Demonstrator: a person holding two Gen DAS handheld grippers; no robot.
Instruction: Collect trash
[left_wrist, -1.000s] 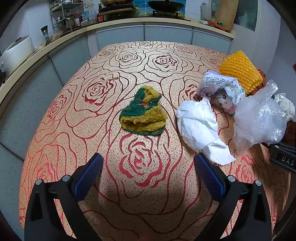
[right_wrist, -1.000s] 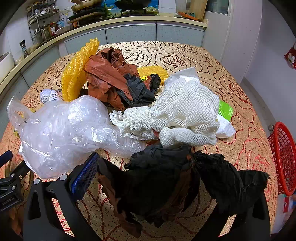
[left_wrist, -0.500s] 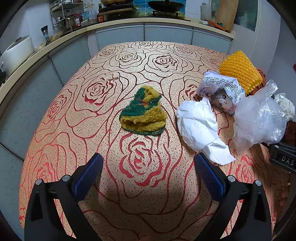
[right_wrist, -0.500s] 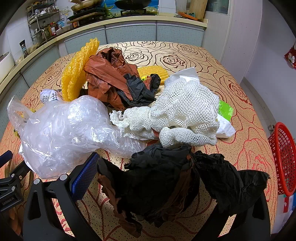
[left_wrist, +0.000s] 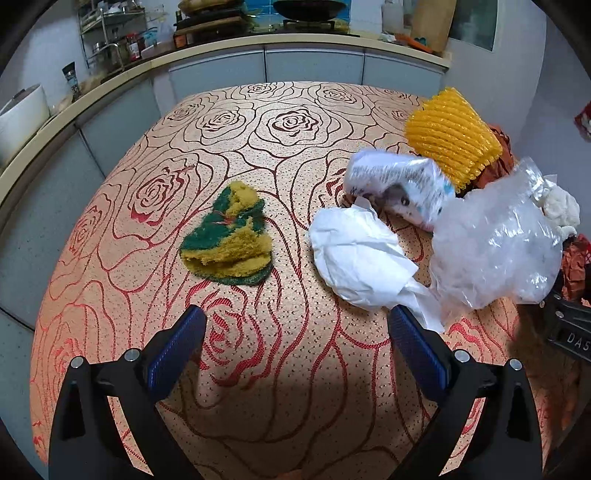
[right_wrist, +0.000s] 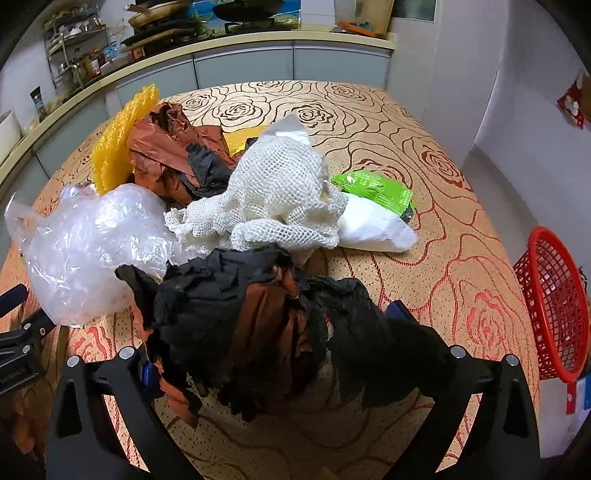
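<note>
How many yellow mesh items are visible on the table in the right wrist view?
2. One yellow foam net stands at the pile's far left, beside the brown bag. A second yellow piece peeks out behind the white net. More may be hidden beneath the pile.

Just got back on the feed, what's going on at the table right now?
A person is clearing trash off the rose-patterned table with two handheld grippers. The right gripper has the black and brown bag wad between its fingers; whether it is clamped is unclear. The left gripper hovers open and empty, nearest the white crumpled paper. A red basket waits beside the table.
</note>
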